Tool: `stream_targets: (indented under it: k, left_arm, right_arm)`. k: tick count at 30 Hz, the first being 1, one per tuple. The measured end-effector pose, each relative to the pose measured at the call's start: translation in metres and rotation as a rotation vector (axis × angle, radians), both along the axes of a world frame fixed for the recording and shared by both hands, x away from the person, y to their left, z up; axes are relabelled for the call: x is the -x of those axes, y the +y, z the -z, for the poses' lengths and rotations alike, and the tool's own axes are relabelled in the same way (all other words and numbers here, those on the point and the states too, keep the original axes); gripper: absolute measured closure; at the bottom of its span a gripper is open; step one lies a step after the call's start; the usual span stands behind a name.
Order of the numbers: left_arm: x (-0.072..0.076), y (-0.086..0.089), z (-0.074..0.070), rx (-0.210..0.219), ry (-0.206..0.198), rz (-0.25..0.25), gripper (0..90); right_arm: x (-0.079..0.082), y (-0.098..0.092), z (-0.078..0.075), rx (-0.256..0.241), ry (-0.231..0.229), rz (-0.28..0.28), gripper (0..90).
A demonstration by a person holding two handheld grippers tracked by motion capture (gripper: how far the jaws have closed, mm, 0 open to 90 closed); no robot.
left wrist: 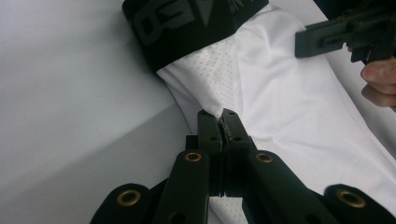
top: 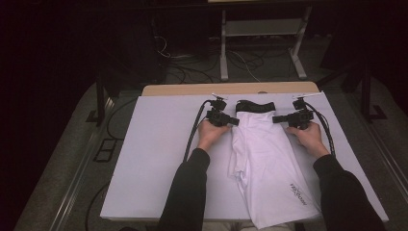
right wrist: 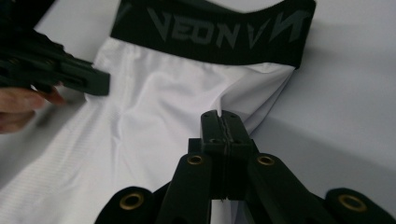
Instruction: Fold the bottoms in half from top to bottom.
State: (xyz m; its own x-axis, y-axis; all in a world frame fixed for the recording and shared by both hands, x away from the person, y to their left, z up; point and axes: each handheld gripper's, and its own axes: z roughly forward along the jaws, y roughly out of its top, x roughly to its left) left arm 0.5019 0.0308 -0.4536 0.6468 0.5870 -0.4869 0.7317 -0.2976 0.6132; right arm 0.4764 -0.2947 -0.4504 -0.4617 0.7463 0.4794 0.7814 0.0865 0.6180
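tongs (top: 236, 121) (top: 275, 119) on shorts (top: 267, 159) edges

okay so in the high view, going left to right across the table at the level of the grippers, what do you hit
Bare white table cover → left gripper, jaws shut on the garment's left edge → white garment → right gripper, jaws shut on the garment's right edge → bare table cover again.

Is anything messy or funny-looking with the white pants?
A little. The white pants lie slanted on the white board, with their lower end hanging past its near edge. The left gripper and right gripper each pinch a side edge below the black waistband. Nothing looks torn or spilled.
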Motion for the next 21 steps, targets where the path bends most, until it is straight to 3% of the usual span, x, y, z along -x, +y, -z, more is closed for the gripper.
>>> stream_targets:
  k: [2,6,15,21]
  left_arm:
    - [0.002,-0.001,-0.003,0.007,-0.008,0.005,87.6]
    - [0.007,-0.003,-0.011,0.017,-0.014,0.019,87.5]
    - [0.018,-0.001,-0.026,0.033,-0.036,0.031,87.5]
    - [0.026,0.007,-0.032,0.071,-0.027,0.015,87.5]
  right_arm:
    - [0.002,-0.003,-0.003,-0.028,-0.007,0.0,88.0]
    - [0.006,-0.006,-0.009,-0.036,-0.03,-0.011,88.0]
    - [0.019,-0.006,-0.022,-0.041,-0.072,-0.032,88.0]
    - [0.028,-0.005,-0.032,-0.031,-0.101,-0.044,88.0]
